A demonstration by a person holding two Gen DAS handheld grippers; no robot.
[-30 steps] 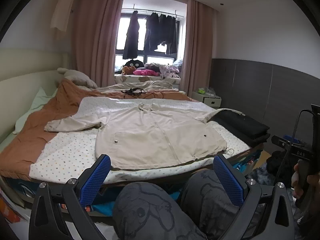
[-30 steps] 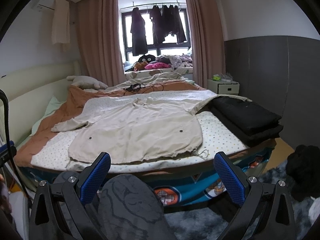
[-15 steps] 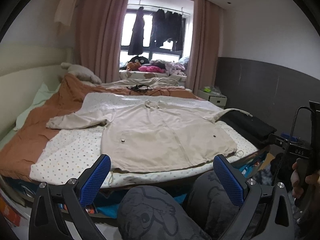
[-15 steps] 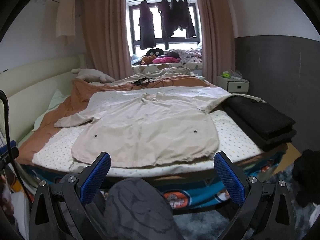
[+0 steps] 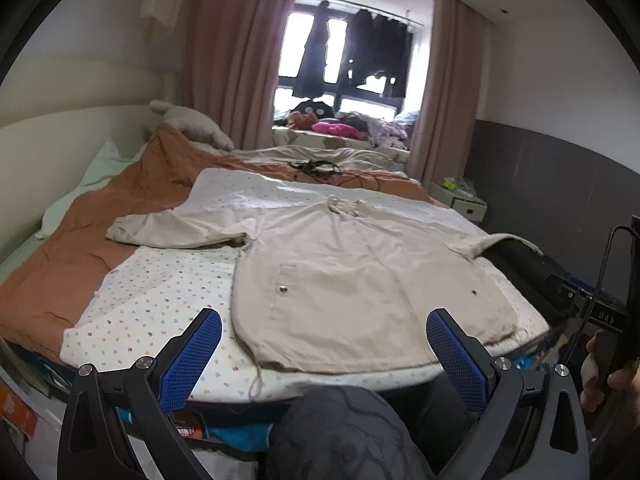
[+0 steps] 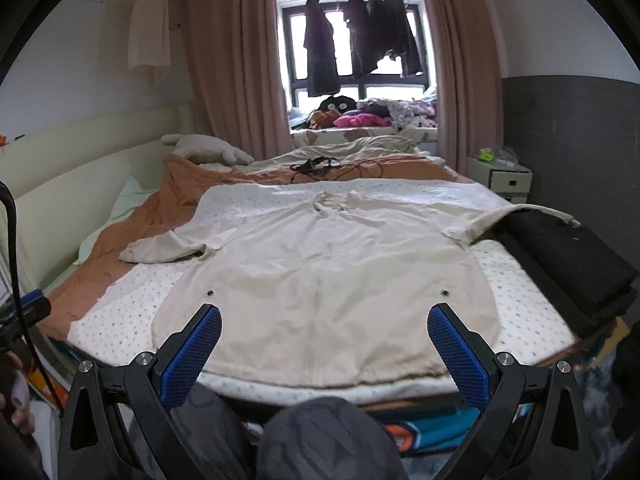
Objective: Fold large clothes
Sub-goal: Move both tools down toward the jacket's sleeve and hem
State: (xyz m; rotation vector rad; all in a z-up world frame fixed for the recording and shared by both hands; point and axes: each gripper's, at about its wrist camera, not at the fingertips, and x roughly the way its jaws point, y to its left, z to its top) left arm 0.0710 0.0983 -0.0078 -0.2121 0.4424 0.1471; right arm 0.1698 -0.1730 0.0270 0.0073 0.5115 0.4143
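- Bedroom scene: a bed (image 6: 120, 236) with an orange cover and a dotted sheet (image 6: 120, 312) fills the view below a window (image 6: 356, 60) hung with dark clothes.
- Spread flat on the dotted sheet, a beige jacket (image 6: 332, 280) lies front up, sleeves out to both sides.
- Its right sleeve rests on a black folded stack (image 6: 568, 256).
- Left hand-held gripper (image 5: 323, 354): jaws wide apart, holding nothing, near the hem.
- Right hand-held gripper (image 6: 324, 354): likewise spread and empty.

Bed (image 6: 120, 320) covered by orange blanket (image 6: 192, 196) and dotted white sheet (image 6: 132, 300). Beige coat (image 6: 328, 276) spread flat on sheet. Folded black clothes (image 6: 560, 256) at right edge, black cable (image 6: 316, 166) farther back.
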